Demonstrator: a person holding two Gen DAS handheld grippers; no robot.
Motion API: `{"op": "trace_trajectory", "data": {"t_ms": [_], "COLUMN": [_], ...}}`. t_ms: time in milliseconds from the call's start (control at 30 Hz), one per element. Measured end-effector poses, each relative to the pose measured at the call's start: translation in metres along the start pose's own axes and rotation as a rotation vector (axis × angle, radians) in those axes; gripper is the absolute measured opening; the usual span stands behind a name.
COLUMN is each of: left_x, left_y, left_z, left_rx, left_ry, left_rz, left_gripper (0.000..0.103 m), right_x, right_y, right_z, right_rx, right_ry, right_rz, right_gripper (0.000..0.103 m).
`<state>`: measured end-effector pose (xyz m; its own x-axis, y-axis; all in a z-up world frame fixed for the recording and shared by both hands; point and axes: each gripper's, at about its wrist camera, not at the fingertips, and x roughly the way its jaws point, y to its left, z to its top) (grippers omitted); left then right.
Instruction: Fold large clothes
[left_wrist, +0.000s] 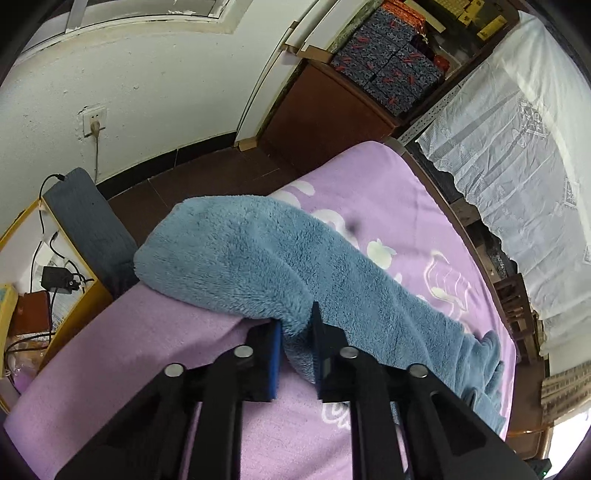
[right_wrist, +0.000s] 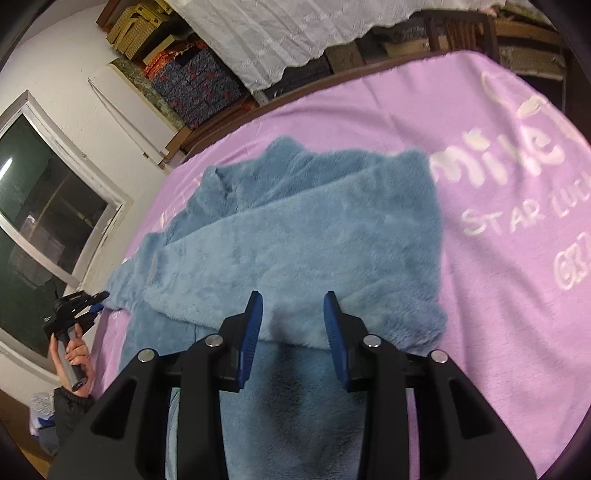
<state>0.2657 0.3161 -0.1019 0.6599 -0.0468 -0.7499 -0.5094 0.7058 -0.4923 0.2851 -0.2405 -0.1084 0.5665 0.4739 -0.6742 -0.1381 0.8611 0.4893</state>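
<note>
A blue fleece garment (left_wrist: 258, 251) lies spread on a purple blanket (left_wrist: 406, 192) that covers the bed. In the left wrist view my left gripper (left_wrist: 297, 325) is shut on a bunched edge of the fleece, which fills the gap between the blue pads. The right wrist view shows the garment (right_wrist: 314, 229) with one layer folded across it. There my right gripper (right_wrist: 293, 317) hovers open over the fold's near edge, with nothing pinched. At the far left of that view a hand (right_wrist: 74, 354) holds the left gripper (right_wrist: 101, 299) at the garment's corner.
A yellow-framed stand (left_wrist: 55, 277) with cables and a dark grey pad (left_wrist: 88, 221) sit by the bed's left side. Patterned boxes (left_wrist: 388, 66) and a white lace cloth (left_wrist: 517, 147) line the far side. A dark window (right_wrist: 44, 221) is at the left.
</note>
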Motion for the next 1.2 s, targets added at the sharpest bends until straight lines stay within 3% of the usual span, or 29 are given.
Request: {"op": "trace_trajectory", "data": {"t_ms": [167,400,767,900,1033,1200], "left_x": [-0.008,-0.041,-0.077,-0.07,-0.035,0.032], "left_y": [-0.029,-0.101,-0.248,-0.294,-0.323,-0.327], "left_z": [-0.003,-0.018,-0.101,-0.15,-0.212,-0.276], "left_rx": [0.131,0.354,0.677,0.789,0.902,1.022], "left_ry": [-0.036,-0.135,-0.213,-0.185,-0.101,0.034], "left_rz": [0.103,0.167,0.069,-0.001,-0.046,0.039], "left_gripper": [0.011,0.011,0.011,0.011,0.011,0.016], "right_x": [-0.01,-0.015,-0.016,-0.019,-0.022,-0.022], "right_y": [-0.005,-0.014,-0.023,-0.028,-0.037,-0.051], "right_z": [0.005,0.008,0.01,0.011,0.012,0.015], "right_rx": [0.009,0.047,0.095,0.119,0.155,0.21], "right_ry": [-0.045,-0.058,-0.063,-0.071,-0.078,-0.069], "right_rz": [-0.036,-0.035,-0.033,-0.029,-0.027,0.0], "right_gripper": [0.037,0.039,0.039,0.039,0.042,0.043]}}
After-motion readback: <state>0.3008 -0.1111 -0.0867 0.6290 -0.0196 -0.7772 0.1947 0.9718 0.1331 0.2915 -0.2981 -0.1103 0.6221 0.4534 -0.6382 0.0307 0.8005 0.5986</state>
